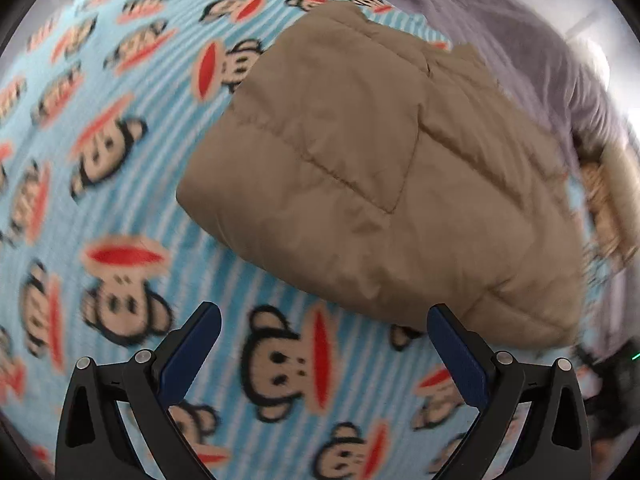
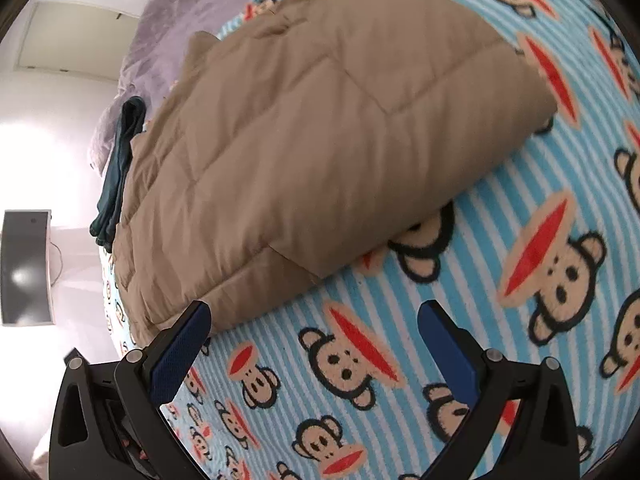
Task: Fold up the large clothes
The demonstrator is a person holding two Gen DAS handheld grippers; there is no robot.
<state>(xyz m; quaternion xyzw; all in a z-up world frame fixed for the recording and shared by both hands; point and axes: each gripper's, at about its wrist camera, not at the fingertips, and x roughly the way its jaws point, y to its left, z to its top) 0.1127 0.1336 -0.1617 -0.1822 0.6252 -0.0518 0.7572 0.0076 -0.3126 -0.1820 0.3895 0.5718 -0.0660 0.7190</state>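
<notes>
Monkey-print blanket — tan jacket atop

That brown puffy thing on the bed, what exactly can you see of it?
The tan quilted jacket is a padded garment with stitched seams dividing it into puffy panels, in a smooth, slightly shiny fabric. It lies folded into a thick, roughly rectangular bundle, with layered edges showing along one side. It rests on the monkey-print blanket, striped blue and white. Its far edge lies close to a dark folded garment and a lilac cover. Neither gripper touches it; both stand open just short of its near edge.
</notes>
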